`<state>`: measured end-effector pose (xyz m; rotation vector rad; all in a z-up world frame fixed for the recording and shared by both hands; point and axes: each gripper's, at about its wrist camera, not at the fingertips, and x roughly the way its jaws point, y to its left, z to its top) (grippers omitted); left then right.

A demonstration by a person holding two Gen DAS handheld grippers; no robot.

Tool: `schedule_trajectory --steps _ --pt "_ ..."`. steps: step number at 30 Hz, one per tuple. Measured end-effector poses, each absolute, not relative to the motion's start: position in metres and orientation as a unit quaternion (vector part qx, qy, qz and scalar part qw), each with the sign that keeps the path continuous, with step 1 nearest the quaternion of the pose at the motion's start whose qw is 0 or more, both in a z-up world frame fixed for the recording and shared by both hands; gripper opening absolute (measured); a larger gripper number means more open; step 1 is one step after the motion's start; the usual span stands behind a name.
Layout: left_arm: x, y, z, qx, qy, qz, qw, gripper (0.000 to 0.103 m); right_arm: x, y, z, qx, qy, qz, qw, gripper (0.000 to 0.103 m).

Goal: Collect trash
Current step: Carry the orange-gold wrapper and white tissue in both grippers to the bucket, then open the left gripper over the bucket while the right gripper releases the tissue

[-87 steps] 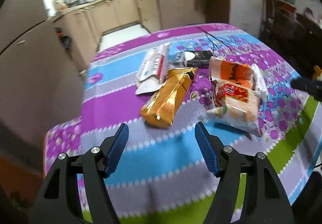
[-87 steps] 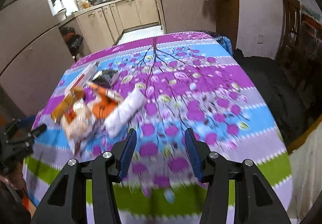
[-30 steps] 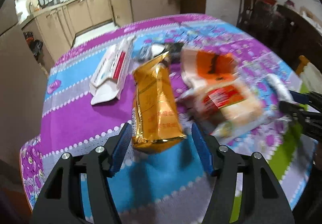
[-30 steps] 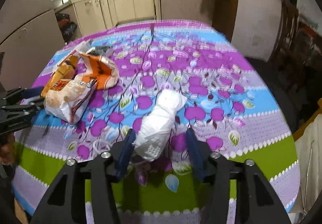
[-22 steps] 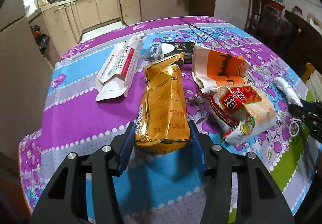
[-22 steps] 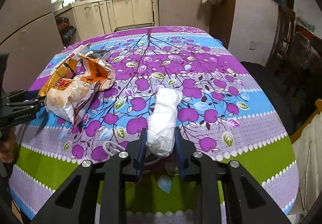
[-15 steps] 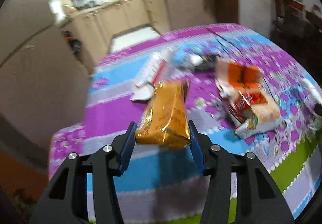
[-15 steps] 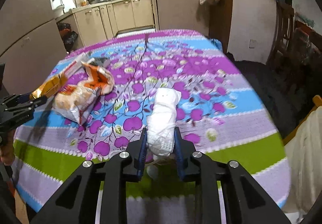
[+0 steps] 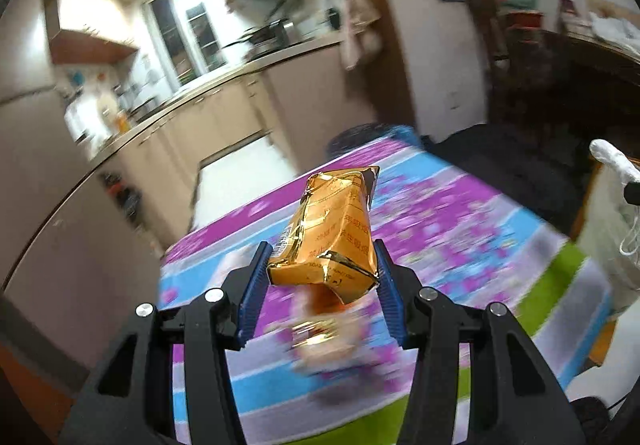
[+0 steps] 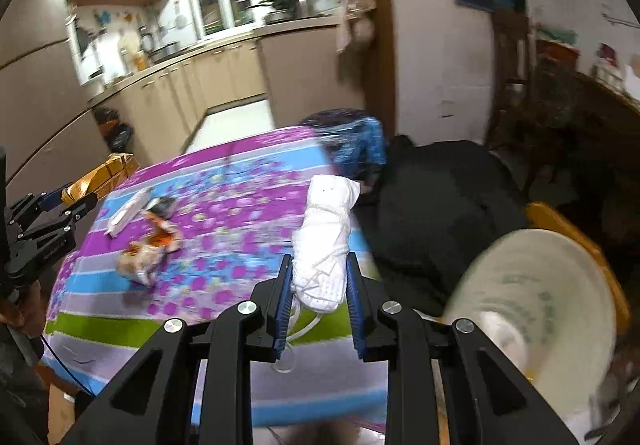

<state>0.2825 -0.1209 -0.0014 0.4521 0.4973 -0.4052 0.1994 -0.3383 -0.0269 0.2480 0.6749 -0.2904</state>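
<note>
The left gripper is clamped on a gold foil snack bag, blue pads pressing its lower sides, the bag standing up and tilting away from the camera. In this left wrist view the bag is held above the near part of the table, which wears a purple, blue and green patterned cloth. A blurred wrapper lies on the cloth below the grippers. At the far right edge of the view a white bundle shows, held in the air.

In the right wrist view, the right gripper is closed tight on that white wrapped bundle, a loose string hanging under it. It is carried off the table's right edge, above a dark heap and beside a pale sack at lower right. An orange snack bag and a white carton are left near the table's left side.

Risks, as a judgement: the foil is slick and pinched low, so a quick swing could let it slide out; the string could snag on the table's edge or the sack's rim. Open room lies over the table's middle and right; the sack's mouth looks close to the right gripper.
</note>
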Motion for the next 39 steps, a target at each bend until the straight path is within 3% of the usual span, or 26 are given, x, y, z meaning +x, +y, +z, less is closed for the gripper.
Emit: schedule_trajectory --steps 17,39 --pt "0.184 -0.356 -0.025 0.293 0.215 -0.379 0.851 0.048 0.051 -0.517 -0.032 0.170 0.368 -0.294 0.865 0.026" --pt "0.162 -0.457 -0.086 0.342 0.305 -0.488 0.743 0.048 0.073 -0.560 -0.084 0.186 0.452 -0.292 0.822 0.026"
